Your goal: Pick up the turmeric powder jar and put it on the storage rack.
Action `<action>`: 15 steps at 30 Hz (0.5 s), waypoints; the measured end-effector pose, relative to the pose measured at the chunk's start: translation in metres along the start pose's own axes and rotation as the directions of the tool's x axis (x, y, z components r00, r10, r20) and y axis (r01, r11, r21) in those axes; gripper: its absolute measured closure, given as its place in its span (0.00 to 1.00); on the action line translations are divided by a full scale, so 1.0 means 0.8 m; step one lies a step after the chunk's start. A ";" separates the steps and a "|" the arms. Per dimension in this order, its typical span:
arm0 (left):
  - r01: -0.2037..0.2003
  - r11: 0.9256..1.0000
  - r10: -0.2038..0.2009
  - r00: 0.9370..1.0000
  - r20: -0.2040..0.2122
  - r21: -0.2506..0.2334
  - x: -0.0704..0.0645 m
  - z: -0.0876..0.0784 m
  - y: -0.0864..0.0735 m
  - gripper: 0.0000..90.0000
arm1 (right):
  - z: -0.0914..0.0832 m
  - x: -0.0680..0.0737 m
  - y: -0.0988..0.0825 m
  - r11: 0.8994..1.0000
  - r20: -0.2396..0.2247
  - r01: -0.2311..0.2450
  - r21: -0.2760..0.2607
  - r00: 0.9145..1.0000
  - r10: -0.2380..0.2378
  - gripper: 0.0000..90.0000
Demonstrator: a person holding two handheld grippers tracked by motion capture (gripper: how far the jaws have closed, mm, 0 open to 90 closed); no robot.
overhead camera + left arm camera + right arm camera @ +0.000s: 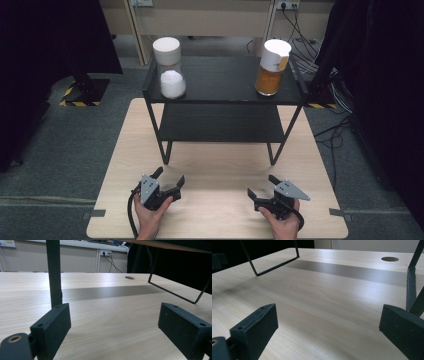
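A black two-tier metal shelf (pixel 225 95) stands on the far half of a light wooden table (pixel 220 200). On its top tier, a clear jar with a white lid and white powder (pixel 170 70) sits at the left, and a white-lidded jar of orange powder (pixel 272 67) at the right. My left gripper (pixel 169 179) rests open near the table's front left, held by a hand. My right gripper (pixel 262 186) is open at the front right. In the left gripper view the left gripper (pixel 113 322) has bare table between its jaws, as does the right gripper (pixel 328 325) in its own view.
The shelf's black legs (pixel 55 275) (pixel 412 287) rise just ahead of each gripper. A round cable hole (pixel 129 278) lies in the tabletop beyond. Grey carpet surrounds the table, with dark curtains at both sides and cables (pixel 325 100) on the floor at the right.
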State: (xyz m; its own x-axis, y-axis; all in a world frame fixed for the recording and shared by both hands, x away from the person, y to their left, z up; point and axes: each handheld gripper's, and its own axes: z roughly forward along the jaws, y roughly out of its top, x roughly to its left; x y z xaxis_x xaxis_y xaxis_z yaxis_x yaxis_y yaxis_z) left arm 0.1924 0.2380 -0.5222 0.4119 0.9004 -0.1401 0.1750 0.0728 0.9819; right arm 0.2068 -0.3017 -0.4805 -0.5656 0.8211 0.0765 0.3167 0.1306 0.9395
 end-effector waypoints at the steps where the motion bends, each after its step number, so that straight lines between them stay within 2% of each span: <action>1: 0.000 1.000 0.000 1.000 0.000 0.000 0.000 0.000 0.000 0.12 | 0.000 0.000 0.000 1.000 0.000 0.000 0.001 1.000 0.000 0.03; 15: -0.001 1.000 0.001 1.000 0.004 0.001 0.000 0.001 0.000 0.12 | 0.000 -0.006 -0.001 0.999 -0.007 -0.035 -0.003 0.999 0.035 0.03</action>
State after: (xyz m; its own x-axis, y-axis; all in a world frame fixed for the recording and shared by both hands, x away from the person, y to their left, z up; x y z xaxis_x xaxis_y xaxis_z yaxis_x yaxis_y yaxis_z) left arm 0.1930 0.2379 -0.5220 0.4154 0.8988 -0.1398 0.1758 0.0715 0.9818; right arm 0.2089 -0.3056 -0.4813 -0.5594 0.8214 0.1116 0.3339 0.1000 0.9373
